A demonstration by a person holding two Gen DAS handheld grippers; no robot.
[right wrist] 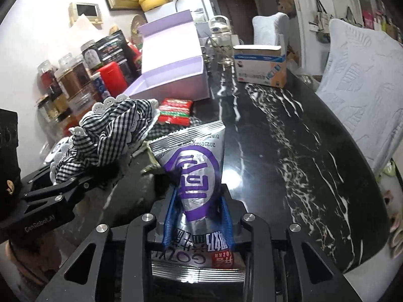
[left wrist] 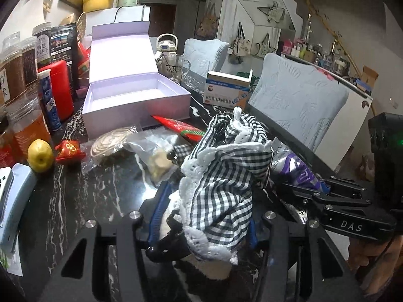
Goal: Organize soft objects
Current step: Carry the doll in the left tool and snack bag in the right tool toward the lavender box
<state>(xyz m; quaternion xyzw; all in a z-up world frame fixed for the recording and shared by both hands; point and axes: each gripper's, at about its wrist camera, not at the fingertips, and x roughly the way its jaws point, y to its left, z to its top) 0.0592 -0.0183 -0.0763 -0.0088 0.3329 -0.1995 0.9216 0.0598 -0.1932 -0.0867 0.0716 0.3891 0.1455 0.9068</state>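
Barely started I'd say: the open lavender cardboard box (left wrist: 136, 95) looks empty. Left gripper (left wrist: 201, 216) clamps the black-and-white gingham lace-trimmed cloth (left wrist: 226, 171); right gripper (right wrist: 197, 214) pinches a silver-and-purple foil snack packet (right wrist: 194, 166), both above the table.

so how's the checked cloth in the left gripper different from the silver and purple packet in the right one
The checked cloth is soft black-and-white gingham with white lace trim; the silver and purple packet is shiny printed foil. The cloth is bunched and drapes over the left gripper, while the packet stands up as one flat, creased piece from the right gripper. The cloth has no print; the packet carries text and a purple logo. Both are clamped between blue-padded fingers above the black marble table.
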